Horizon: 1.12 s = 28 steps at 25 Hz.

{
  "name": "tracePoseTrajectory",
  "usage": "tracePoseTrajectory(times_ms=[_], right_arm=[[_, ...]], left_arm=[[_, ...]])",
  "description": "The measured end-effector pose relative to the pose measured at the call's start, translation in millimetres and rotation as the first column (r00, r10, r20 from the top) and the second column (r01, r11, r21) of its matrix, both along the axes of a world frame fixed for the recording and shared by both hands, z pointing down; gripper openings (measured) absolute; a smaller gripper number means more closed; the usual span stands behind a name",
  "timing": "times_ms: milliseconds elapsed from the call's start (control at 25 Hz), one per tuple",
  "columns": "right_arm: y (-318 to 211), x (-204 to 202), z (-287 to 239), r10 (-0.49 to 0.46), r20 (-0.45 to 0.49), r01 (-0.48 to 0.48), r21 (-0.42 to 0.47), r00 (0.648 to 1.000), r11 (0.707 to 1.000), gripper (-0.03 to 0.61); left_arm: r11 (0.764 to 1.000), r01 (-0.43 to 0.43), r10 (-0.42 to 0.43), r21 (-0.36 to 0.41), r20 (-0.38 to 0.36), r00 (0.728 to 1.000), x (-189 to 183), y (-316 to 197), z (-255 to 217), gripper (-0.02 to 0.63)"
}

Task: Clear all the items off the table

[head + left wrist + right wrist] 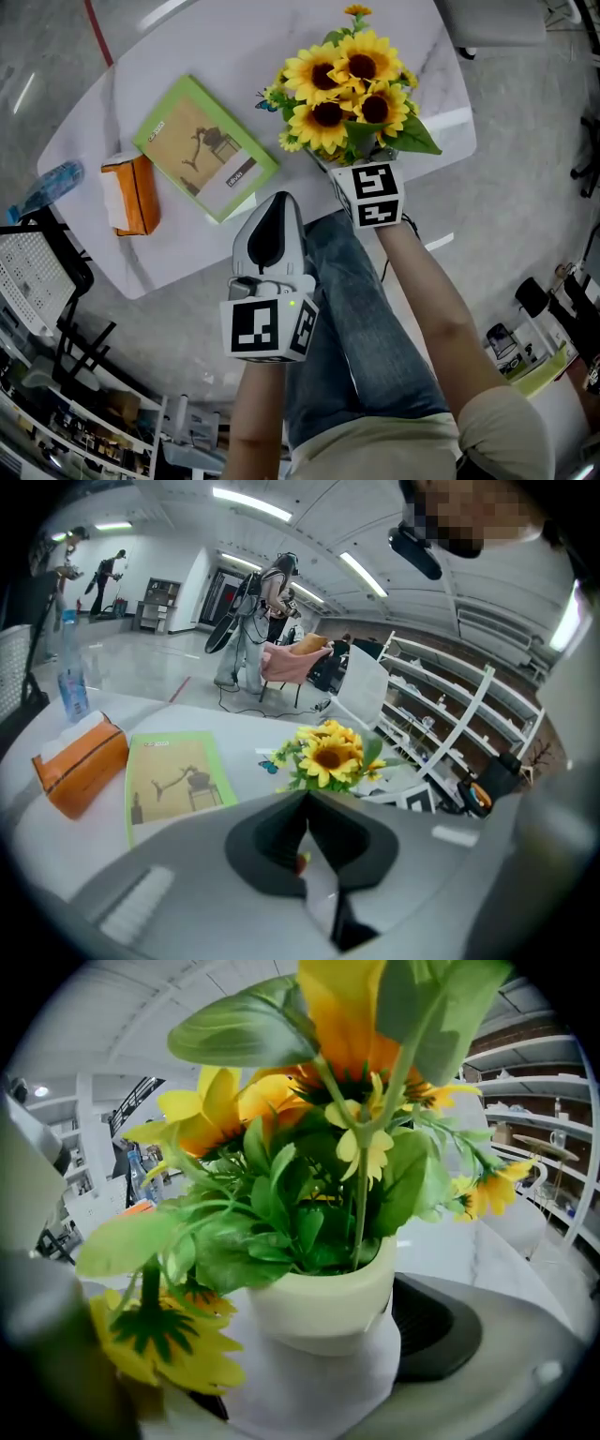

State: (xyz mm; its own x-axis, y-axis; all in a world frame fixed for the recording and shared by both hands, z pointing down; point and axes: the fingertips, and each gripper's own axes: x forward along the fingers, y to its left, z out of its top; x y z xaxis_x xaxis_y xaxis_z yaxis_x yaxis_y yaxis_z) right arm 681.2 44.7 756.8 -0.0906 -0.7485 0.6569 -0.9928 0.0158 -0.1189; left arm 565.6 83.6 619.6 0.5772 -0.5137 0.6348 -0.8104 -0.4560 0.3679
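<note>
A cream pot (323,1302) of artificial sunflowers (342,89) stands at the near right edge of the white marble table (187,56). My right gripper (356,159) reaches under the blooms with its jaws wide open, one on each side of the pot; a dark pad (436,1326) shows beside the pot's right wall, and leaves hide the left jaw. My left gripper (278,204) is shut and empty, its tip (305,799) over the table's front edge. A green book (206,150) and an orange tissue box (131,192) lie to the left, with a water bottle (47,187) at the far left end.
A black wire rack (37,272) and cluttered shelves stand beside the table on the left. A white chair (492,19) is beyond the far right corner. The person's jeans-clad legs (356,319) are close to the front edge. White shelving (450,724) lines the room's right side.
</note>
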Motion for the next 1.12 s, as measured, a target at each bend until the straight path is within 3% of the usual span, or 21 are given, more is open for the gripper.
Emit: tracePoseTrajectory(times_ms=[600, 1120], right_arm=[[-24.0, 16.1, 9.5, 0.036, -0.031, -0.037, -0.016, 0.999, 0.999, 0.561], [-25.1, 18.6, 9.8, -0.003, -0.058, 0.001, -0.035, 0.998, 0.999, 0.551]], left_arm=[[1.000, 0.018, -0.018, -0.007, 0.007, 1.000, 4.9, -8.5, 3.7, 0.009], [0.999, 0.041, -0.041, 0.008, 0.019, 0.999, 8.3, -14.8, -1.0, 0.010]])
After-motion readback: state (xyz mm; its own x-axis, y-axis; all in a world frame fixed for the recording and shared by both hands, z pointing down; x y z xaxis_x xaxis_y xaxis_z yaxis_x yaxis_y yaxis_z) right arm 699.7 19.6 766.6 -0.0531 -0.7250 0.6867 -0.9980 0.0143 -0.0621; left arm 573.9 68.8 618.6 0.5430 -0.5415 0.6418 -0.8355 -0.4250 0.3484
